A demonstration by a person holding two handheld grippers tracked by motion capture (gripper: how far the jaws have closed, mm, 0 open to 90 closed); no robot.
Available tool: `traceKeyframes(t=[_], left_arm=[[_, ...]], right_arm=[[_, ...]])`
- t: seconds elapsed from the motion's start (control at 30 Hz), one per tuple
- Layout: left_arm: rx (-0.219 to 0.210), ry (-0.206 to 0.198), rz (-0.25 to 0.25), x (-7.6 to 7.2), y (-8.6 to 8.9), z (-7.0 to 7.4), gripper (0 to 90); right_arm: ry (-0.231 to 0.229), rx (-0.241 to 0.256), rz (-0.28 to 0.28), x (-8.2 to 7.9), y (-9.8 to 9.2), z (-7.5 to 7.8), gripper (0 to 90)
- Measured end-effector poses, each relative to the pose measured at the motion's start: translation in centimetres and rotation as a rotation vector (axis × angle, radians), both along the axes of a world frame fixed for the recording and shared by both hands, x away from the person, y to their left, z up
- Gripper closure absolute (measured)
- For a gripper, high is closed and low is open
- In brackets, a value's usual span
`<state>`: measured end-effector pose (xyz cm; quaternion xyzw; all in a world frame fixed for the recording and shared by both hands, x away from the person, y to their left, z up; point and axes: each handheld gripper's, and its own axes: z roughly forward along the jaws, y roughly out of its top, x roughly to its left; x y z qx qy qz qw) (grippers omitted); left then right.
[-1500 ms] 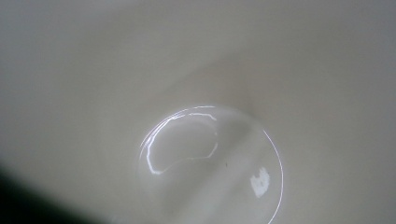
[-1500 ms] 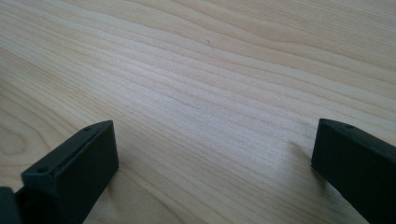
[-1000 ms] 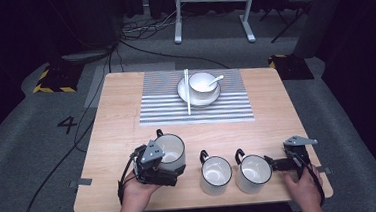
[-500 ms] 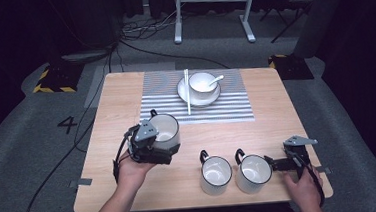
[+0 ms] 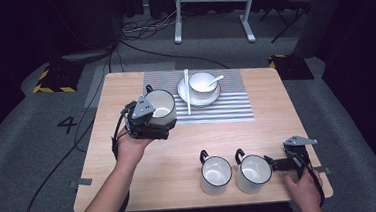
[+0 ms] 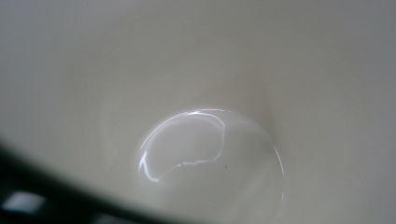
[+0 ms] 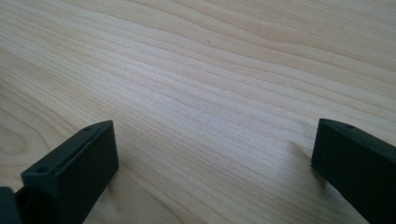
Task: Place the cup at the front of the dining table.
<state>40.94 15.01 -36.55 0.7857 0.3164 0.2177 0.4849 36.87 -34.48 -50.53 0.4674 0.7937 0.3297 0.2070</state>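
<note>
My left gripper point(image 5: 153, 127) is shut on a white mug point(image 5: 162, 104) with a dark rim and holds it above the table by the left edge of the striped mat point(image 5: 226, 108). The left gripper view looks into the mug's glossy white inside point(image 6: 210, 154). Two more white mugs point(image 5: 216, 174) point(image 5: 253, 172) stand side by side near the front edge. My right gripper point(image 5: 272, 164) rests low at the front right, just right of the nearer mug. Its jaws stand wide apart over bare wood, so my right gripper point(image 7: 210, 158) is open.
On the mat at the back sits a white bowl point(image 5: 202, 81) with a spoon on a saucer point(image 5: 195, 96). Chopsticks point(image 5: 187, 92) lie along its left side. The wooden table point(image 5: 145, 174) has free room at its front left and right side.
My left gripper has lifted the mug from the front left and carried it away from the person, toward the mat's left edge. The right gripper has stayed put.
</note>
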Motion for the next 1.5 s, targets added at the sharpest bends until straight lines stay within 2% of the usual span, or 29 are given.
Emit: traceKeyframes(t=[0.07, 0.27, 0.33, 0.43, 0.5, 0.53, 0.6, 0.67, 0.73, 0.77, 0.83, 0.87, 0.9, 0.93, 1.0, 1.03, 1.07, 1.1, 1.13, 1.17, 1.2, 1.23, 1.27, 1.3, 1.37, 1.4, 1.43, 1.47, 1.5], left_arm=[[-0.028, 0.025, 0.003, 0.7, 0.1, -0.1, 3.9], [-0.076, 0.036, 0.042, 2.9, 0.4, -0.2, 3.9], [-0.08, 0.038, 0.056, 3.7, 0.5, -0.1, 3.8], [-0.064, 0.016, 0.067, 5.3, 0.3, 0.1, 3.8], [-0.065, 0.03, 0.06, 5.6, 0.2, 0.2, 3.8], [-0.077, 0.037, 0.059, 6.4, 0.1, 0.2, 3.8], [-0.087, 0.028, 0.067, 6.8, -0.1, 0.0, 3.8], [-0.075, 0.027, 0.08, 7.5, -0.5, -0.3, 3.9], [-0.1, 0.035, 0.088, 8.4, -0.6, -0.7, 3.8], [-0.13, 0.036, 0.116, 9.2, -0.8, -1.0, 3.8], [-0.14, 0.032, 0.137, 9.9, -0.9, -1.2, 3.8], [-0.151, 0.044, 0.137, 10.3, -0.9, -1.3, 3.8], [-0.151, 0.044, 0.137, 10.3, -0.9, -1.3, 3.8], [-0.159, 0.04, 0.124, 10.9, -0.6, -1.5, 3.8], [-0.208, 0.07, 0.1, 11.6, -0.3, -1.8, 3.8], [-0.232, 0.062, 0.118, 12.0, -0.2, -2.0, 3.8], [-0.234, 0.059, 0.123, 12.2, -0.2, -2.1, 3.8], [-0.197, 0.063, 0.125, 12.5, 0.0, -2.1, 3.8], [-0.192, 0.067, 0.148, 12.7, -0.1, -2.2, 3.8], [-0.192, 0.067, 0.148, 12.7, -0.1, -2.2, 3.8], [-0.169, 0.066, 0.178, 13.3, -0.1, -2.3, 3.8], [-0.169, 0.066, 0.178, 13.3, -0.1, -2.3, 3.8], [-0.14, 0.065, 0.221, 13.9, -0.1, -2.5, 3.8], [-0.14, 0.065, 0.221, 13.9, -0.1, -2.5, 3.8], [-0.136, 0.085, 0.259, 14.6, 0.1, -3.0, 3.8], [-0.129, 0.104, 0.296, 15.2, 0.3, -3.4, 3.8], [-0.129, 0.104, 0.296, 15.2, 0.3, -3.4, 3.8], [-0.118, 0.103, 0.315, 15.5, 0.4, -3.6, 3.8], [-0.085, 0.121, 0.328, 15.8, 0.6, -3.9, 3.8]], right_arm=[[0.0, 0.0, 0.0, 0.0, 0.0, 0.0, 0.4], [0.0, 0.0, -0.001, 0.0, 0.0, 0.0, 0.4], [0.001, 0.0, -0.005, 0.0, 0.0, 0.0, 0.5], [0.001, 0.0, -0.005, 0.0, 0.0, 0.0, 0.4], [0.001, 0.0, -0.005, 0.0, 0.0, 0.0, 0.4], [0.0, -0.001, -0.004, 0.0, 0.0, 0.0, 0.4], [0.0, 0.0, -0.005, 0.0, 0.0, 0.0, 0.4], [0.0, -0.001, -0.004, 0.0, 0.0, 0.0, 0.4], [0.0, -0.001, -0.004, 0.0, 0.0, 0.0, 0.4], [0.0, -0.001, -0.004, 0.0, 0.0, 0.0, 0.5], [0.0, -0.001, -0.004, 0.0, 0.0, 0.0, 0.4], [0.0, -0.001, -0.004, 0.0, 0.0, 0.0, 0.5], [0.0, -0.001, -0.004, 0.0, 0.0, 0.0, 0.5], [0.0, 0.0, -0.004, 0.0, 0.0, 0.0, 0.5], [0.0, -0.001, -0.004, 0.0, 0.0, 0.0, 0.4], [0.0, 0.0, -0.004, 0.0, 0.0, 0.0, 0.4], [0.001, 0.0, -0.005, 0.0, 0.0, 0.0, 0.4], [0.0, 0.0, -0.005, 0.0, 0.0, 0.0, 0.4], [0.0, -0.001, -0.004, 0.0, 0.0, 0.0, 0.4], [0.0, 0.0, -0.004, 0.0, 0.0, 0.0, 0.5], [0.0, -0.001, -0.004, 0.0, 0.0, 0.0, 0.4], [0.0, 0.0, -0.005, 0.0, 0.0, 0.0, 0.4], [0.0, -0.001, -0.004, 0.0, 0.0, 0.0, 0.5], [0.0, -0.001, -0.004, 0.0, 0.0, 0.0, 0.5], [0.0, 0.0, -0.005, 0.0, 0.0, 0.0, 0.4], [0.001, 0.0, -0.005, 0.0, 0.0, 0.0, 0.4], [0.001, 0.0, -0.005, 0.0, 0.0, 0.0, 0.4], [0.0, -0.001, -0.005, 0.0, 0.0, 0.0, 0.4], [0.0, -0.001, -0.005, 0.0, 0.0, 0.0, 0.5]])
